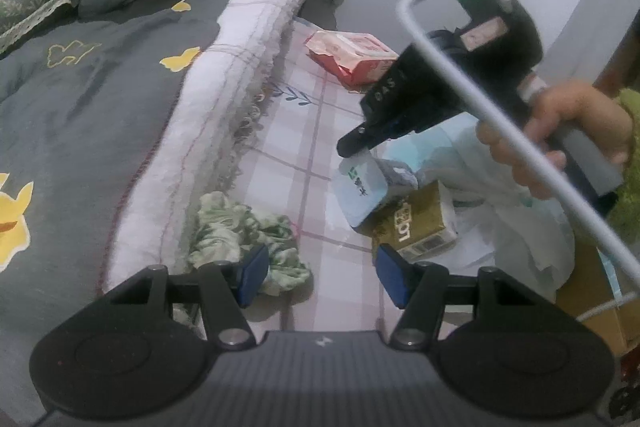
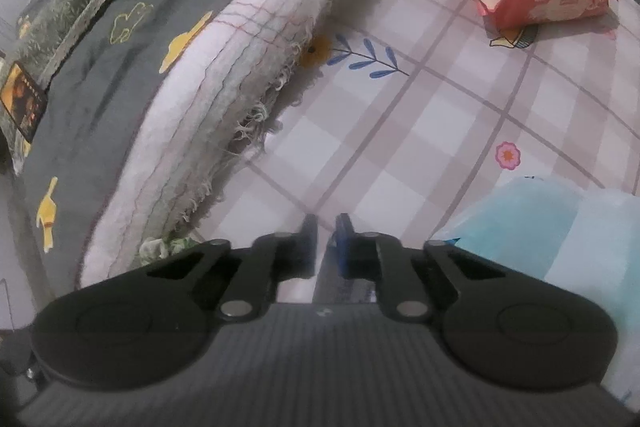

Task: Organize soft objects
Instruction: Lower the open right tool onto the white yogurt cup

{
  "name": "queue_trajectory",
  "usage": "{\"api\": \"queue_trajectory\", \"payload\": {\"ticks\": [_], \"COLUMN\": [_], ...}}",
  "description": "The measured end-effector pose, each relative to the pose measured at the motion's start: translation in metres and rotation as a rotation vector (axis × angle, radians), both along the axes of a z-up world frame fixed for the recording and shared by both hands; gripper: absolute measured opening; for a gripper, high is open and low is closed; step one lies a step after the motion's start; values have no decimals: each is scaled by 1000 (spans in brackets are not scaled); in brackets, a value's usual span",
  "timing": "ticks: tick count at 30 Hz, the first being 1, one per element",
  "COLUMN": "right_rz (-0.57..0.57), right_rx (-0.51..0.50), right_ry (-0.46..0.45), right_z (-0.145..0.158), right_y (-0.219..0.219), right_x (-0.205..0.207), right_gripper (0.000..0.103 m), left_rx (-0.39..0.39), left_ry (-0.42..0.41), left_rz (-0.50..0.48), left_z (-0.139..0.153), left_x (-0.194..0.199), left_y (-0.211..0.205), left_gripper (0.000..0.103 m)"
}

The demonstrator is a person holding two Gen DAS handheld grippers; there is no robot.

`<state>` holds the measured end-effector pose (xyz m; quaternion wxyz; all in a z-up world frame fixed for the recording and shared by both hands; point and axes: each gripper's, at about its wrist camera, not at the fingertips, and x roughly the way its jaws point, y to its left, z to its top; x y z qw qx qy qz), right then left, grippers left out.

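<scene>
As the left wrist view shows it, the left gripper (image 1: 316, 277) has its jaws partly apart with nothing between them; a crumpled green cloth (image 1: 250, 239) lies on the checked sheet (image 1: 316, 131) just past its left finger, not picked up yet; ahead and to the right, the right gripper (image 1: 358, 143) points down with its tips on a small white and blue pack (image 1: 362, 193); a gold pack (image 1: 420, 227) and a pink pack (image 1: 354, 57) lie loose too.

In the right wrist view, the right gripper (image 2: 326, 227) has its jaws pinched almost together; what they hold I cannot tell; I think most tidying is still left.
</scene>
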<state>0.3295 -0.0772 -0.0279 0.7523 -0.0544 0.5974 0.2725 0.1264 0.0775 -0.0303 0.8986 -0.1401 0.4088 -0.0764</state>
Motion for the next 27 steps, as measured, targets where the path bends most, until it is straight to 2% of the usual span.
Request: {"api": "queue_trajectory", "payload": {"ticks": [4, 10, 14, 20, 27], "right_rz": [-11, -91, -152, -229, -276], "right_rx": [40, 241, 331, 364, 376], "right_ry": [-2, 77, 102, 110, 138], "right_z": [6, 12, 10, 7, -4], "right_y": [2, -12, -37, -79, -109], "right_x": [-5, 3, 13, 17, 18], "right_gripper": [0, 0, 0, 1, 5], "left_rx": [-16, -10, 8, 23, 26], "left_ry": [4, 5, -4, -13, -34], "left_rz": [7, 15, 15, -18, -70], "left_z": [-2, -1, 1, 4, 2], "left_x": [-1, -3, -1, 15, 53], "left_y": [6, 7, 6, -7, -33], "left_gripper": [60, 60, 60, 60, 68]}}
